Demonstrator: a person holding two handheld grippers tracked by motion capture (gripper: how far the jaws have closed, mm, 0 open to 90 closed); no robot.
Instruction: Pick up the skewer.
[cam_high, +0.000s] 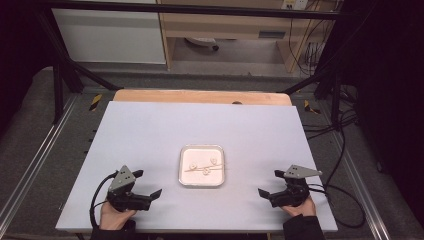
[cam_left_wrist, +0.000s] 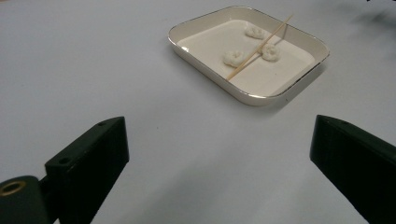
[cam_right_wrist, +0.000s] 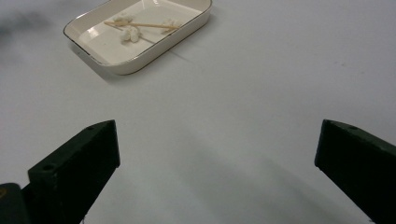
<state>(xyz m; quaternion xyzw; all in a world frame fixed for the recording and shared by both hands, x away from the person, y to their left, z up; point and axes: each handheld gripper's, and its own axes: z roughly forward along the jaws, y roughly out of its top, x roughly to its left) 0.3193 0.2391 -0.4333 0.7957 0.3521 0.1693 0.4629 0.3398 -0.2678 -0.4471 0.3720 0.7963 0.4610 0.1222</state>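
a pale grey table (cam_high: 150, 150) runs across a dark framed workspace, seen from above, with a strip of wood at its far edge. near the middle, slightly toward the person, sits a shallow white tray (cam_high: 201, 183) with rounded corners and a thin metallic rim. at the near edge a person's two hands hold black grippers, one on each side of the tray and well apart from it. the left gripper (cam_high: 149, 184) rests low at the near left, angled in toward the tray, its jaws spread wide with nothing but bare table between them. the right gripper (cam_high: 271, 182) mirrors it at the near right, its jaws likewise gaping and empty. inside the tray a thin wooden stick (cam_left_wrist: 259, 48) lies slantwise across the floor, and three small white lumps (cam_left_wrist: 232, 57), perhaps soft sweets or puffed snacks, sit close by it, at least one touching it. this looks like the very start: both hands are parked and nothing is picked up. the next move likely calls for one gripper to reach in over the rim and pinch the stick near one end, needing a narrow, careful close, while the other goes for a lump.
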